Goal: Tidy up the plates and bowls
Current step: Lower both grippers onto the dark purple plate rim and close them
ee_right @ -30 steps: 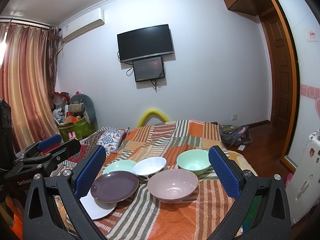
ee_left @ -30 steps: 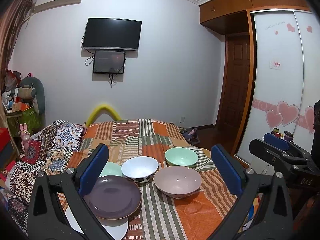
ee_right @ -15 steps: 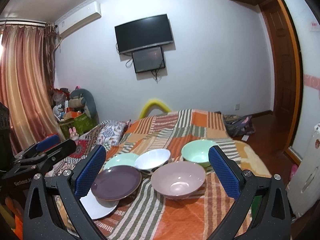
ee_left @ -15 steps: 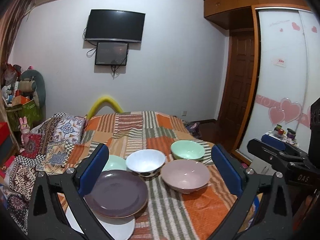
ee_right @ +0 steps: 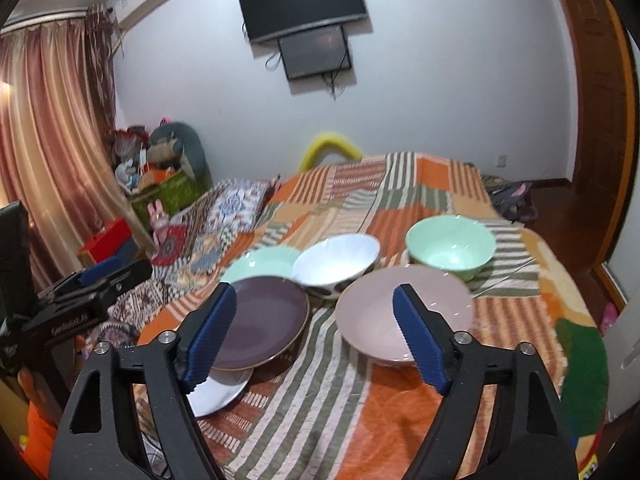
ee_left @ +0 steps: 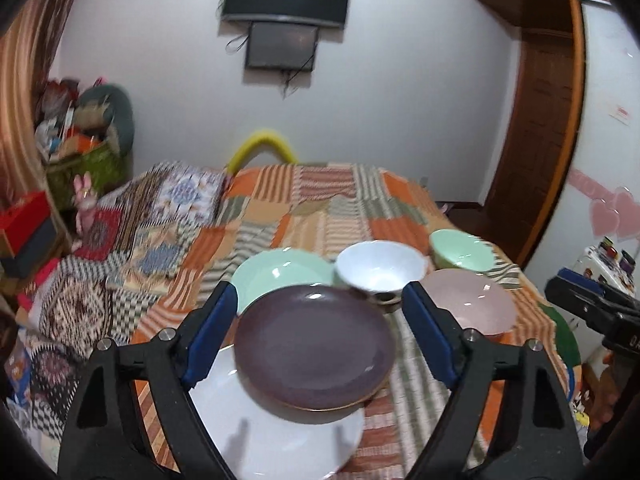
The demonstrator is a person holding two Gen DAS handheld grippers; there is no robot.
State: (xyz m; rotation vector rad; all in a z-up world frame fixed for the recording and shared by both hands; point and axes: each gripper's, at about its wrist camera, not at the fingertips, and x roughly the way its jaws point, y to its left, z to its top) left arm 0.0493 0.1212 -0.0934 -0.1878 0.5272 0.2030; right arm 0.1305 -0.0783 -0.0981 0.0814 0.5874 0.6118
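On the striped bedspread a purple plate (ee_left: 316, 344) rests partly on a white plate (ee_left: 272, 436). Behind them sit a mint plate (ee_left: 276, 276), a white bowl (ee_left: 380, 266), a mint bowl (ee_left: 460, 250) and a pink bowl (ee_left: 476, 304). My left gripper (ee_left: 318, 294) hovers over the purple plate's near side, jaws closing, with nothing pressed between the pads. My right gripper (ee_right: 314, 292) hangs in front of the pink bowl (ee_right: 372, 312) and purple plate (ee_right: 260, 320), jaws also closing on nothing. Each gripper shows at the edge of the other's view.
The bed (ee_right: 400, 184) runs back to a white wall with a television (ee_right: 304, 4). Patterned pillows (ee_left: 132, 236), boxes and toys crowd the left side. A wooden door (ee_left: 536, 140) and wardrobe stand on the right. Striped cover lies bare beyond the dishes.
Both grippers have come forward and down towards the dishes, which now look larger and closer. The jaws of both stand narrower than before.
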